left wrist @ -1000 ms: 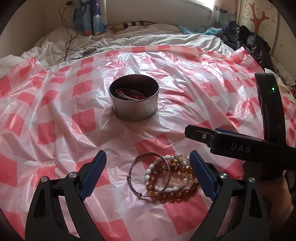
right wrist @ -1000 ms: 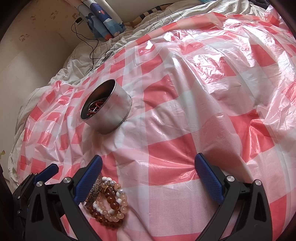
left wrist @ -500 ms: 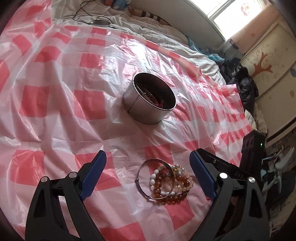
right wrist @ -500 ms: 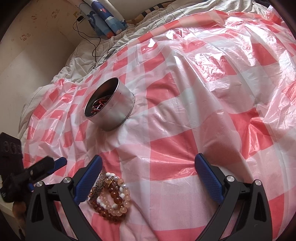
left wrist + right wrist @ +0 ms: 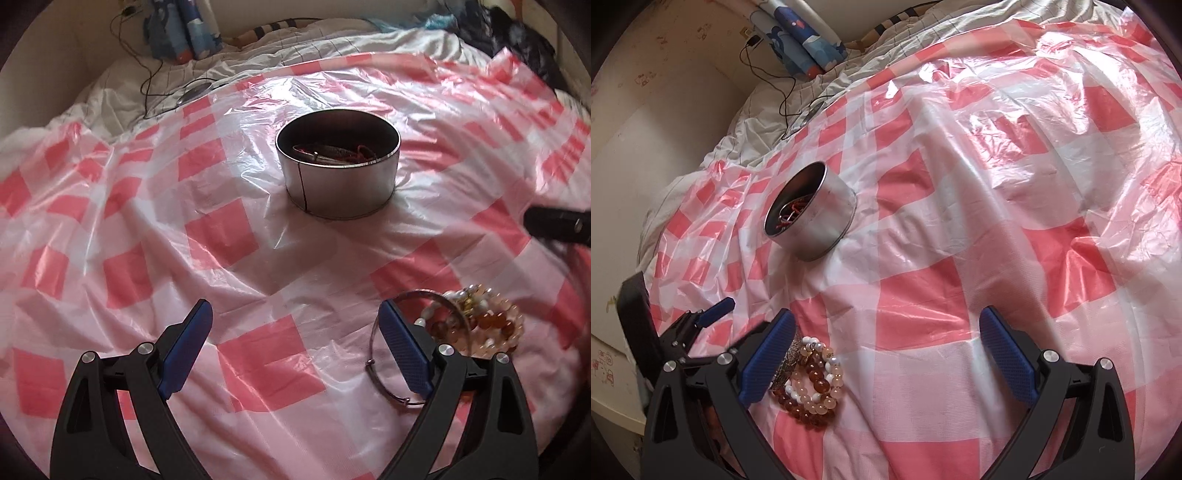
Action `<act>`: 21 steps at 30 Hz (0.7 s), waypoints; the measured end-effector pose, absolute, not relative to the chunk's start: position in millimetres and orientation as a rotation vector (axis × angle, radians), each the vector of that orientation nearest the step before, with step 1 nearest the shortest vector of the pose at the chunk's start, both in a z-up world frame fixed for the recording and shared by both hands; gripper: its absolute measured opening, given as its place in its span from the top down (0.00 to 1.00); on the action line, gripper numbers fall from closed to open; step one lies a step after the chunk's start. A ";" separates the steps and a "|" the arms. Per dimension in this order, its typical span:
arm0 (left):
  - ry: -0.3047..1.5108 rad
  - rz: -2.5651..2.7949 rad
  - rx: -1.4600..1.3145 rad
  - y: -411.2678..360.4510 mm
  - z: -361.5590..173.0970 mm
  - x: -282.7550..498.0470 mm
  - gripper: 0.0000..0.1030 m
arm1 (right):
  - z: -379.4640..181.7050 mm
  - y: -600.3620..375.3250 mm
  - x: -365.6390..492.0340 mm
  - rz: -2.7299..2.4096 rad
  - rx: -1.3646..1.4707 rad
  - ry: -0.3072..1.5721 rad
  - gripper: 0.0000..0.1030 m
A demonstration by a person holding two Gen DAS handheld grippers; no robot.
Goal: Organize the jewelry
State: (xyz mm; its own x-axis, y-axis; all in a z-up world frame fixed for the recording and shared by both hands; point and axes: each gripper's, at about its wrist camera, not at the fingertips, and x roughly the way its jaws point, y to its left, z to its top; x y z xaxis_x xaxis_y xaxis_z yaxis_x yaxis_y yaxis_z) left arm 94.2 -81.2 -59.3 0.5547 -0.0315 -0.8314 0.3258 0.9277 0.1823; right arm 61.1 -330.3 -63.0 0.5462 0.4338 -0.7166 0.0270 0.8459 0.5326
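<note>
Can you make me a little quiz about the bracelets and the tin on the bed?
1. True or false: the round tin is empty.
2. The thin metal bangle lies: A in the tin, B on the checked sheet, C in a gripper.
3. Fill in: both the left gripper and the right gripper are ____.

Key: 1 false, red things lie inside; 2 B; 3 open.

The tin's [image 5: 338, 184] tangled contents were too small to identify; at four o'clock, the left gripper's finger [image 5: 404, 350] hid part of the bangle [image 5: 373, 360].
</note>
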 end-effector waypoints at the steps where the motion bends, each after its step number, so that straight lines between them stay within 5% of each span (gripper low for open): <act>1: 0.966 -0.199 0.366 -83.4 -61.7 94.7 0.15 | -63.8 -335.0 60.8 0.259 0.554 0.972 0.07; 14: 0.883 0.054 0.522 -56.2 -51.7 96.0 0.14 | -62.7 -332.5 62.8 0.262 0.586 0.975 0.07; 21: 0.952 -0.338 0.057 -34.9 -36.7 95.2 0.14 | -55.6 -310.8 60.8 0.284 0.470 0.987 0.07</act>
